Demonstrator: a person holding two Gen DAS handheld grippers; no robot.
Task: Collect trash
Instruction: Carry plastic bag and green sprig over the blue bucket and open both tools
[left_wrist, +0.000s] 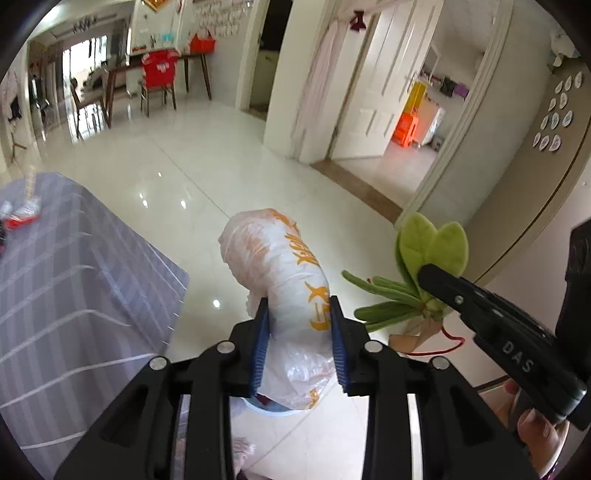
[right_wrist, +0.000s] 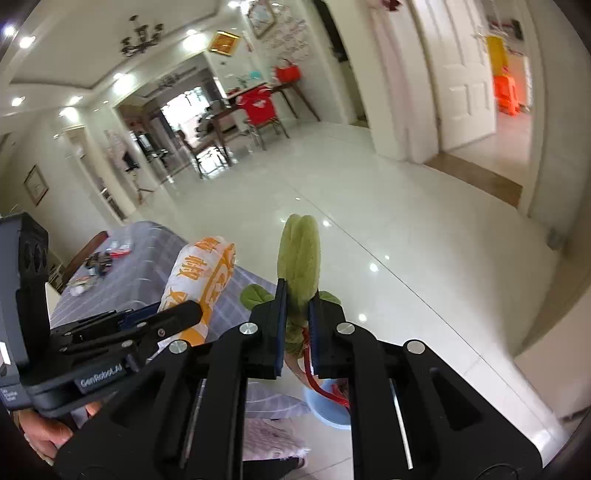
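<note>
Left wrist view: the left gripper (left_wrist: 299, 314) sits at the bottom centre, its blue-padded jaws pressed against both sides of a white plastic bag with orange print (left_wrist: 280, 266). The stuffed bag curves upward from the jaws toward the middle of the frame, above a glossy white tiled floor (left_wrist: 192, 162). Below the jaws a pale blue bin (left_wrist: 266, 406) peeps out at the bottom centre, mostly hidden by the bag. At the left edge a table under a grey checked cloth (left_wrist: 74, 288) carries a small red and white wrapper (left_wrist: 24, 216) in the upper left part of the cloth. At the right, the right gripper (left_wrist: 424, 271) comes in from the lower right, closed on an artificial green leafy sprig (left_wrist: 432, 247) with a red cord trailing beneath it; a hand (left_wrist: 535, 432) grips its handle at the lower right.

Right wrist view: the right gripper (right_wrist: 297, 295) at bottom centre holds the sprig (right_wrist: 299, 254) upright, jaws narrowed tight on its stem. The blue bin (right_wrist: 328, 410) lies just beneath the jaws. At the left, the left gripper (right_wrist: 188, 314) carries the printed bag (right_wrist: 201, 277) over the cloth-covered table (right_wrist: 147, 251), where small bits of clutter lie at its far end.
</note>
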